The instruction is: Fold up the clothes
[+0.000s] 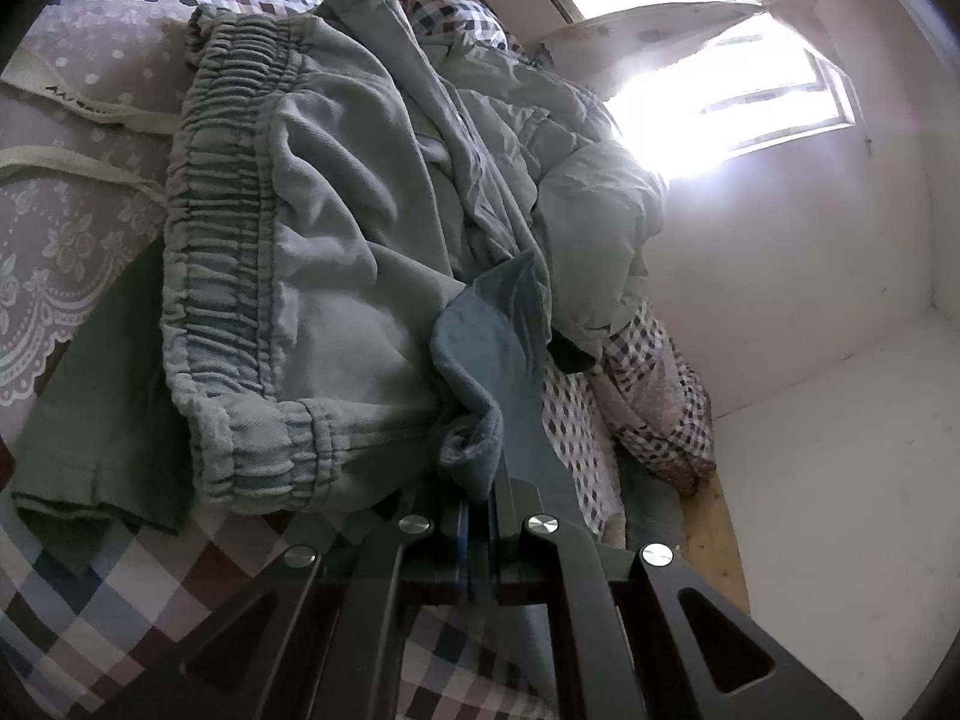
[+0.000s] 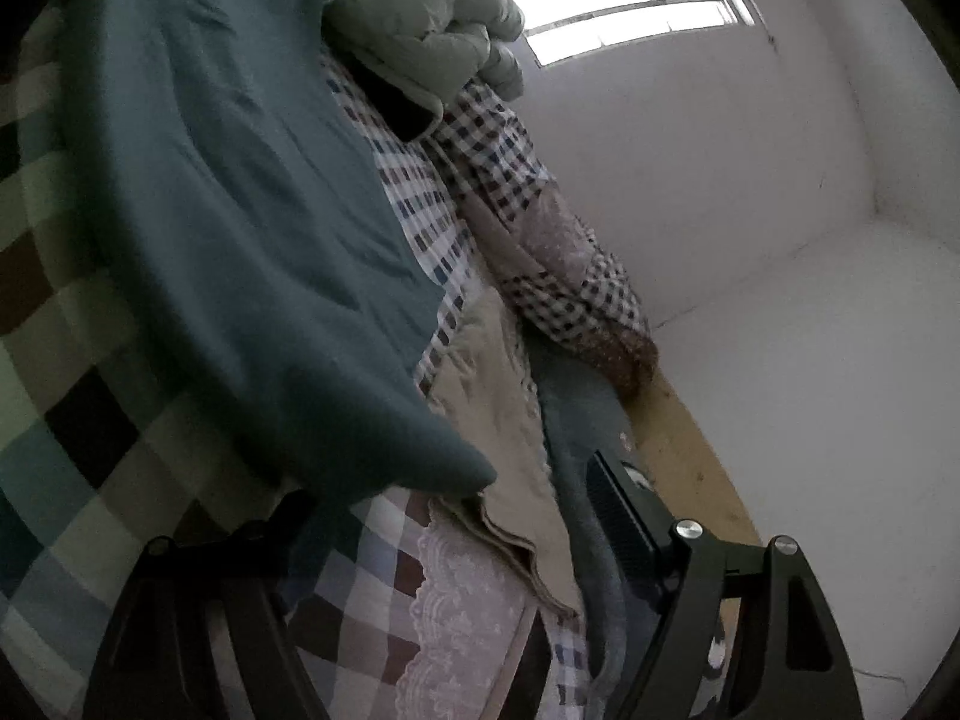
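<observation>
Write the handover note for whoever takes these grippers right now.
Left gripper: shut on the teal cloth, pinching its edge beside the pale green pants.
Right gripper: open; one finger shows at the bed's edge, the other is hidden under the teal cloth.
Things: pants bunched on the checked bedspread, waistband toward the camera; a green garment lies under them; a puffy quilt sits behind.
Done: no neat fold visible yet.
Left: flatten and fold the cloth, then the pants.

Trousers [image 1: 312,276] lie on the bedsheet [image 1: 90,600]; quilt [image 1: 576,180] behind — by the wall [image 1: 780,228].
</observation>
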Demonstrator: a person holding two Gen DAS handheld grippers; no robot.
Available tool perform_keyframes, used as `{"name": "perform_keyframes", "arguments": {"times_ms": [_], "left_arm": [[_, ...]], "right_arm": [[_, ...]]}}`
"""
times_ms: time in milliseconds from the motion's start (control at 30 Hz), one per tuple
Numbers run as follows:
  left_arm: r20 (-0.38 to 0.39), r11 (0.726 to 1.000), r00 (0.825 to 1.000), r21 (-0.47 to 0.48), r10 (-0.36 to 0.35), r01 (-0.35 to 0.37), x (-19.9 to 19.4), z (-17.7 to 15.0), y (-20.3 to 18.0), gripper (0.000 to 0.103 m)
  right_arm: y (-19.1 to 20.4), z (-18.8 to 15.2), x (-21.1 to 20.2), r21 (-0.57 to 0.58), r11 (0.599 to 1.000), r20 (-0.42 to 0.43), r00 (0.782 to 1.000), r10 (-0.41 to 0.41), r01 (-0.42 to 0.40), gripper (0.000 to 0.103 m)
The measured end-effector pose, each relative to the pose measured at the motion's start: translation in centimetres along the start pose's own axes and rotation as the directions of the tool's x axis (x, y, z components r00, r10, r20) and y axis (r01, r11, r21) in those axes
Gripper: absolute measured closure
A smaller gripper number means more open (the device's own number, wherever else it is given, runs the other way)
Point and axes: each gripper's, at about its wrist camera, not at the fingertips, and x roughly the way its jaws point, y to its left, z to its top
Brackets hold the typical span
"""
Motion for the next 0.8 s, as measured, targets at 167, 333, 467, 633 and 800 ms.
{"name": "perform_keyframes", "arguments": {"times_ms": [167,333,467,633,800], "left_arm": [[-0.006,1.0,1.0,-0.013,0.009,-0.009,0.1,0.0,0.3,0.1],[-0.011,1.0,1.0,-0.014,0.015,-0.016,0.2,0.0,0.4,0.1],[-0.015,0.999,0.999,-0.005,0.032,-0.032,0.4,0.1,0.4,0.1],[-0.017,0.998,0.998,0.029,0.062,-0.061,0.4,0.0,0.2,0.1],[-0.009,0.996,0.997,0.031,0.081,-0.081,0.6,0.0,0.3,0.1]], "right_arm": [[2.2,0.3,-1.4,-0.1,0.992,0.078,0.995,-0.067,0.075,0.021],[2.0,-0.3,-2.0,-0.061,0.997,0.07,0.996,-0.047,0.051,0.021],[-1.0,-1.5,-2.4,0.111,0.975,0.041,0.981,0.189,-0.192,0.021],[-4.6,-4.1,-2.1,0.347,0.702,0.109,0.77,0.629,-0.622,0.021],[-6.3,-6.0,0.1,0.443,0.489,0.192,0.613,0.767,-0.751,0.021]]}}
